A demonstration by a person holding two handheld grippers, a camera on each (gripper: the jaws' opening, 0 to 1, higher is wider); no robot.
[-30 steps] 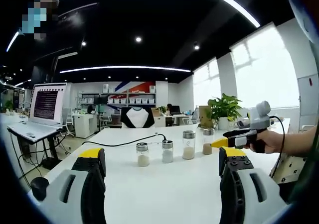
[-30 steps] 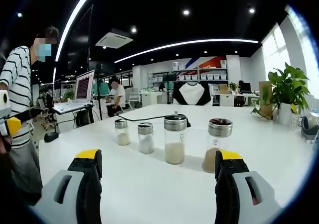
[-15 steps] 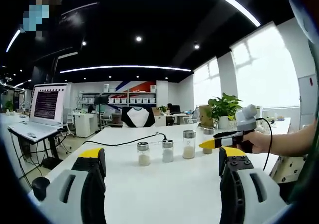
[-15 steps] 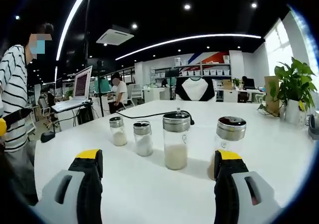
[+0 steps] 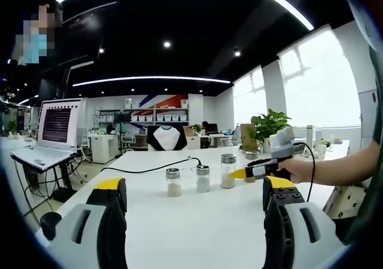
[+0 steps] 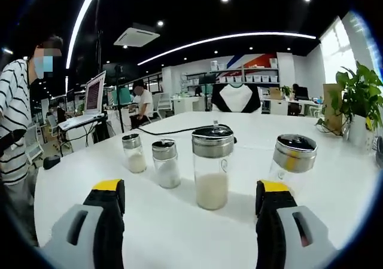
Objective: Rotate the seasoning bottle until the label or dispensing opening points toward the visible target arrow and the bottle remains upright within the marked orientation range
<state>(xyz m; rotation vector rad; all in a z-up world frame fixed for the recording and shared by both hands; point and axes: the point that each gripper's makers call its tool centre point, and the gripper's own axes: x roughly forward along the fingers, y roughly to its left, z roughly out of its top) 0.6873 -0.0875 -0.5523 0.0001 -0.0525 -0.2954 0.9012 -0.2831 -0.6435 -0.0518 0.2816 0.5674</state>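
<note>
Closer now, right gripper point(image 6: 187, 188) jaws wide, nearing upright seasoning bottle point(image 6: 211, 166); left gripper point(image 5: 194, 188) jaws wide

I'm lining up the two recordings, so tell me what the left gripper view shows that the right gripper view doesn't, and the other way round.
The left gripper view alone has the right gripper seen from outside, held in a person's hand, its yellow tips near the rightmost bottle. The right gripper view alone has a person in a striped shirt at the left edge and the bottles close up. Both share the white table, four seasoning bottles in a row, a black cable, an open laptop and a potted plant.
</note>
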